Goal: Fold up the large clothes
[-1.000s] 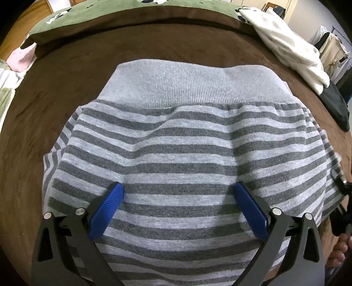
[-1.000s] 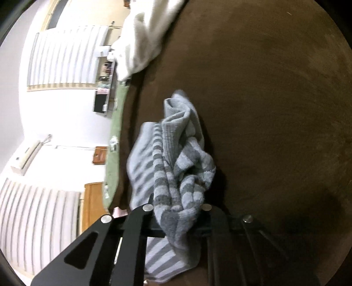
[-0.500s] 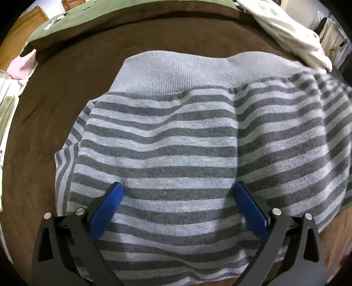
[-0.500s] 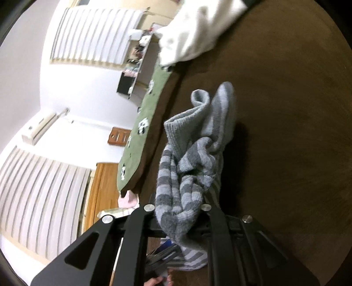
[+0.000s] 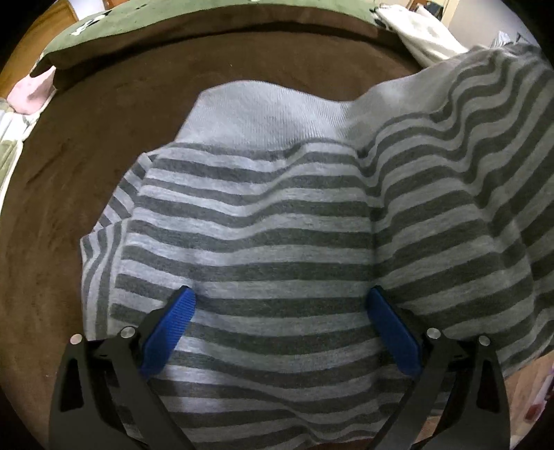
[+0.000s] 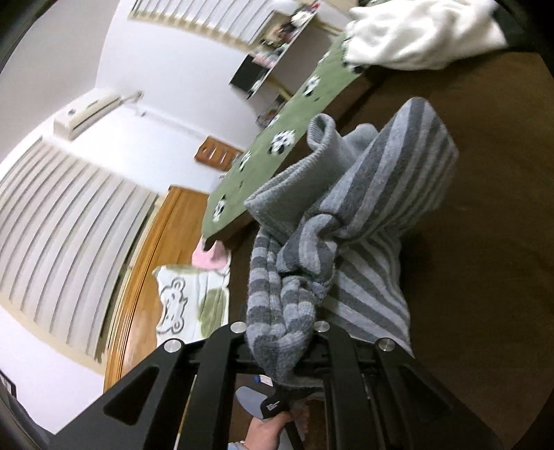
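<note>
A grey striped sweater (image 5: 263, 228) with a plain ribbed hem lies on a brown bed cover (image 5: 86, 138). My left gripper (image 5: 280, 301) is open, its blue fingers (image 5: 169, 322) resting on the sweater's near part. The sweater's right side is lifted up high at the right of this view. My right gripper (image 6: 282, 329) is shut on a bunched fold of the striped sweater (image 6: 346, 221) and holds it raised above the brown cover (image 6: 484, 242); its fingertips are hidden by the cloth.
A green panda-print blanket (image 5: 173, 17) runs along the bed's far edge. A white garment (image 5: 426, 41) lies at the far right. Pink cloth (image 5: 31, 93) and a white bear-print cloth (image 6: 180, 294) lie beside the bed's left side.
My right gripper has lifted the sweater's right side higher and swung it over toward the left. The fabric under my open left gripper has wrinkled; that gripper stays pressed in place.
</note>
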`<action>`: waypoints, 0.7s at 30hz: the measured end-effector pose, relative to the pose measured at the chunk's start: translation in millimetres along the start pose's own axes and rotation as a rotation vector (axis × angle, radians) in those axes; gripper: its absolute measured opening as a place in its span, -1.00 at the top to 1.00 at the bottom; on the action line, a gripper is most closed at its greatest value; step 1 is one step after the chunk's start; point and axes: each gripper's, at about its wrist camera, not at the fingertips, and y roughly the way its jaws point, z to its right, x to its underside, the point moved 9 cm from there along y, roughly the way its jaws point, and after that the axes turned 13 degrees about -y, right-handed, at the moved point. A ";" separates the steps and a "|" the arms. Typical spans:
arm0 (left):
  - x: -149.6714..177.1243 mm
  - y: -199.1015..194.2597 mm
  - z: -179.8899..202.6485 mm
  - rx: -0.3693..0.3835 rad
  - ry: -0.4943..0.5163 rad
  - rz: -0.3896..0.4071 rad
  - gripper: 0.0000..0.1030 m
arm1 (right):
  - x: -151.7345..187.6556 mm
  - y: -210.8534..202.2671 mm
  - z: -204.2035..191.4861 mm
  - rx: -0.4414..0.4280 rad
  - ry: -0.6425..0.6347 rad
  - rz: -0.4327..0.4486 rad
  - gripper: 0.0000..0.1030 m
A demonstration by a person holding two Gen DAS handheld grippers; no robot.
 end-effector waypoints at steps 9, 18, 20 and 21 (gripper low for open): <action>-15.1 -56.4 -62.7 -0.023 -0.129 0.105 -0.88 | 14.8 62.6 -61.0 0.011 -0.246 -0.211 0.84; -13.6 -98.4 -155.0 -0.128 -0.281 0.149 -0.88 | 77.3 125.6 -78.4 0.044 -0.356 -0.438 0.84; -10.4 -100.4 -171.9 -0.151 -0.297 0.143 -0.88 | 95.7 141.5 -77.5 0.057 -0.386 -0.498 0.85; -11.3 -99.0 -176.8 -0.158 -0.302 0.140 -0.88 | 103.8 149.7 -77.1 0.061 -0.393 -0.525 0.85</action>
